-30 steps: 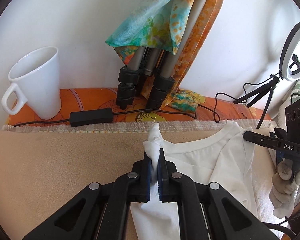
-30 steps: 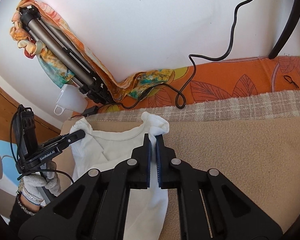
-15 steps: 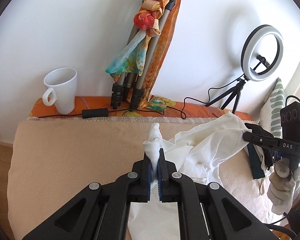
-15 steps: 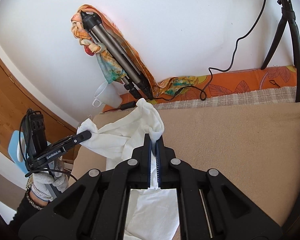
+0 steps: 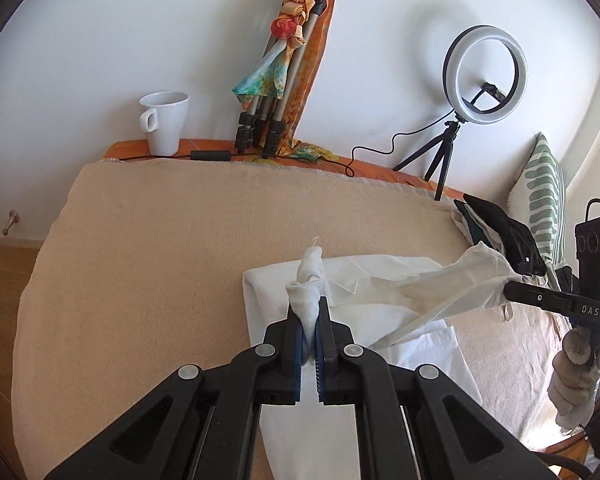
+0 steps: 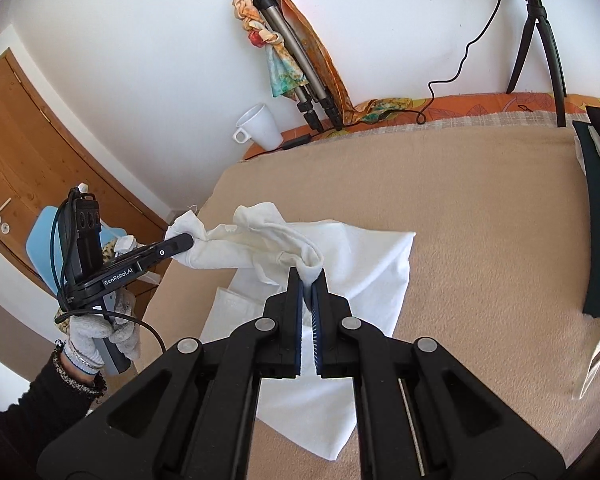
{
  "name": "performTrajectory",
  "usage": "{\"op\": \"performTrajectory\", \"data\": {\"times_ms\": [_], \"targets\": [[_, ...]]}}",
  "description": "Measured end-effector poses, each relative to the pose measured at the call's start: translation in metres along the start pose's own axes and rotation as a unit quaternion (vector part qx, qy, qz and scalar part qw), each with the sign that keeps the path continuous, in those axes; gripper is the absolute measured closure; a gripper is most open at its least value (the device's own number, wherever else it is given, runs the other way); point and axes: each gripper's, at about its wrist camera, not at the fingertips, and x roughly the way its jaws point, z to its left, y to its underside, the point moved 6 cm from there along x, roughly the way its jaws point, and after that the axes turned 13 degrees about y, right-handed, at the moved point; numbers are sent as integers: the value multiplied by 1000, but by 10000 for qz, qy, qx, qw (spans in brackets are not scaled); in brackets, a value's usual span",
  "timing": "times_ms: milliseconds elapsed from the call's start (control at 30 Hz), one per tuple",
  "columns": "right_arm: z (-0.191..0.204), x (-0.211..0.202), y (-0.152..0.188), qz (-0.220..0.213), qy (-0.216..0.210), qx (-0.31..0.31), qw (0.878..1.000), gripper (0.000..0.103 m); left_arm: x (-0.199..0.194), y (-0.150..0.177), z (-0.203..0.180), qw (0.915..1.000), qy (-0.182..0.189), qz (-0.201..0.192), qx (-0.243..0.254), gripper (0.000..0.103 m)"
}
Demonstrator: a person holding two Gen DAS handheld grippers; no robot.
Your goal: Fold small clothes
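Item: white shirt (image 5: 380,280), light, limp, slip-prone. Your left tongs (image 5: 309,312) and right tongs (image 6: 308,280) each pinch a bunched shoulder; hold there.

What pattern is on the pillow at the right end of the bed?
The pillow is white with wavy green stripes; only the left wrist view shows it.

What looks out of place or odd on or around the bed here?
Mostly the far edge: a white mug stands on the orange strip by the wall, and a folded tripod wrapped in a colourful scarf leans there. The white shirt hangs bunched between both grippers, mid-fold.
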Motion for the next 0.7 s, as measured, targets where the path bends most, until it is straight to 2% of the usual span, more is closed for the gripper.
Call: {"op": "performTrajectory", "data": {"times_ms": [200,300,433,500,633,700], "targets": [[-9,2,59,202,200,-48,9996,97,-7,52,-5,9999,-107,100,37,100],[-19,2,77,248,279,-11,9993,97,-9,67,-3,9997,-178,171,23,97],[-24,-4,93,187,530,-336,9978,97,-20,85,-5,9993,-228,238,178,95],[-23,-14,102,113,590,-527,9968,97,-29,95,-5,9992,-238,263,183,89],[-31,-34,116,25,682,-641,9956,97,-54,114,-1,9996,-224,184,30,81],[-39,-40,122,83,644,-441,9969,95,-64,116,6,9995,-121,74,-292,78]]}}
